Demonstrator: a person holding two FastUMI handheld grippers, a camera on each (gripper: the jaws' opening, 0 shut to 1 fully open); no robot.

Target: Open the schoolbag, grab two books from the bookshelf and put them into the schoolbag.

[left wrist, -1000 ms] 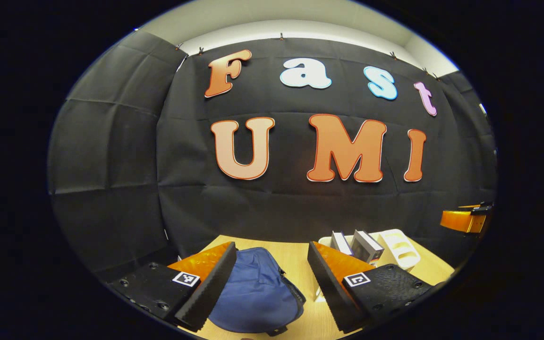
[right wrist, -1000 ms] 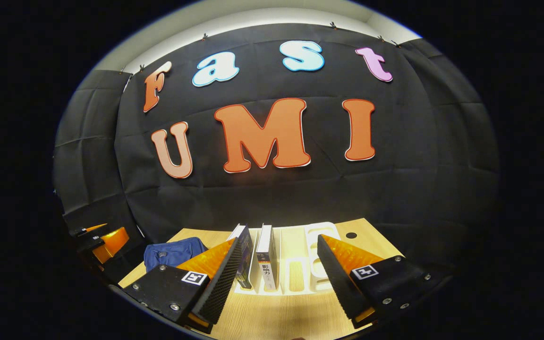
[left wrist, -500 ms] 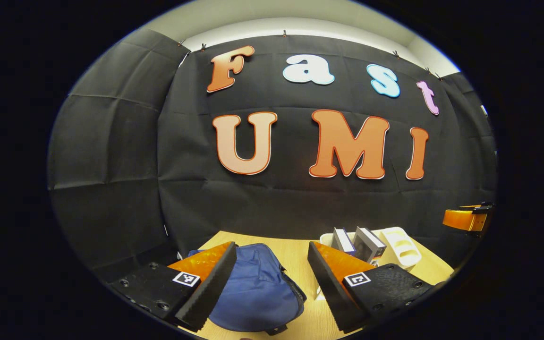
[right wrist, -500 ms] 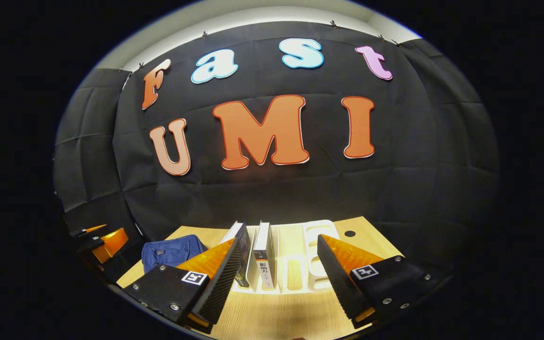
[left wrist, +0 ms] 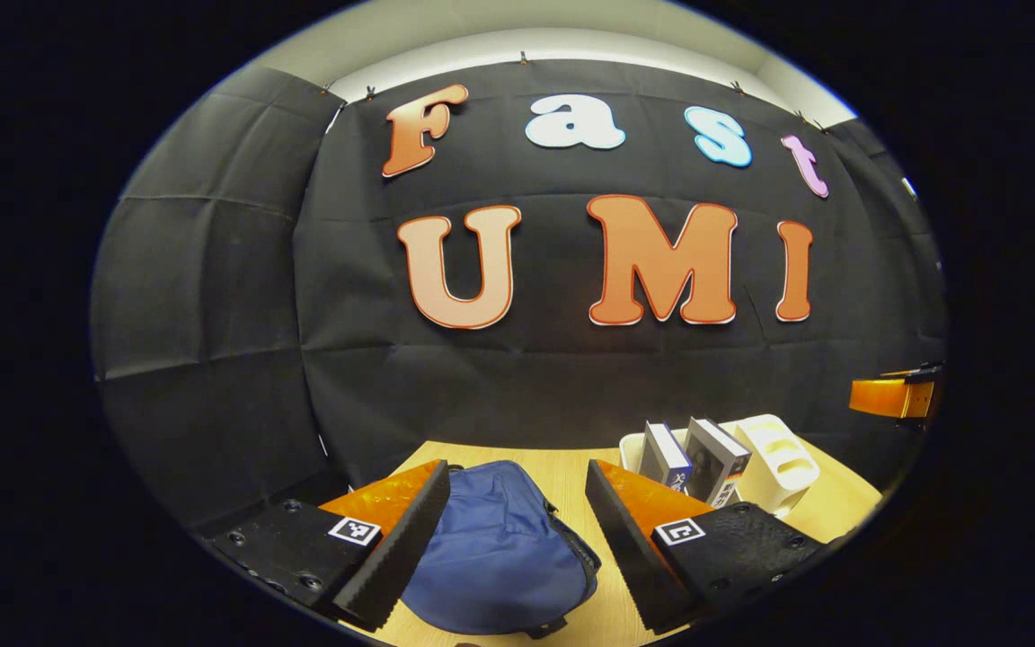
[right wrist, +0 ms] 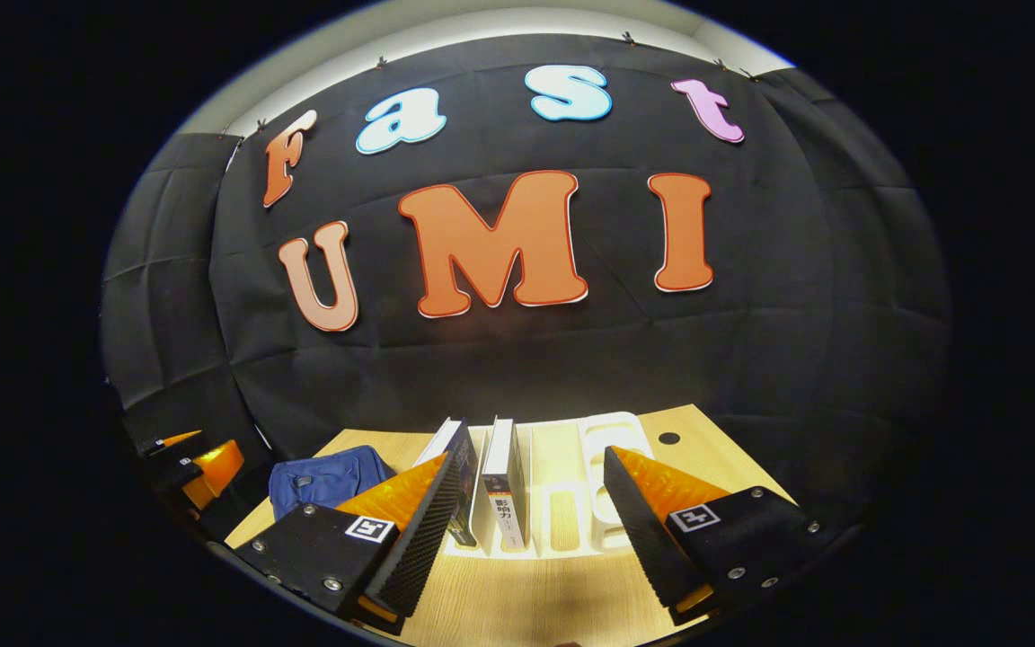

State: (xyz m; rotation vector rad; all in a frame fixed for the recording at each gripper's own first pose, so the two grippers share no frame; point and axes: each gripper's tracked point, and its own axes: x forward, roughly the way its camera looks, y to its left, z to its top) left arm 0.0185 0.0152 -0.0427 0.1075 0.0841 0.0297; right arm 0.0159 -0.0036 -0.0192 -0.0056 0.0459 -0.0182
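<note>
- The left gripper point(left wrist: 517, 530) is hovering above the near edge of the table with its two fingers spread wide and nothing between them; the blue schoolbag point(left wrist: 495, 562) is lying on the wood right below and beyond that gap.
- The right gripper point(right wrist: 526, 530) is likewise standing released, fingers well apart, gripping nothing, and pointing at the white bookshelf point(right wrist: 603, 490).
- In the right gripper view, two books are standing upright in the rack's left slots: a dark book point(right wrist: 462, 485) partly behind the gripper's left finger, and a white-spined book point(right wrist: 504, 490) just beside it. The slots to their right are showing bare white plastic.
- In the left gripper view, the rack with the books is sitting to the right of the bag, apart from it.
- The bag is appearing zipped shut, as far as the views show.
- The table point(right wrist: 535, 602) is a light wooden surface, with a small dark round hole point(right wrist: 668, 438) near its far right corner.
- Black cloth wall point(left wrist: 212, 314) is enclosing the booth on the back and sides, pinned below a pale ceiling strip point(left wrist: 571, 36).
</note>
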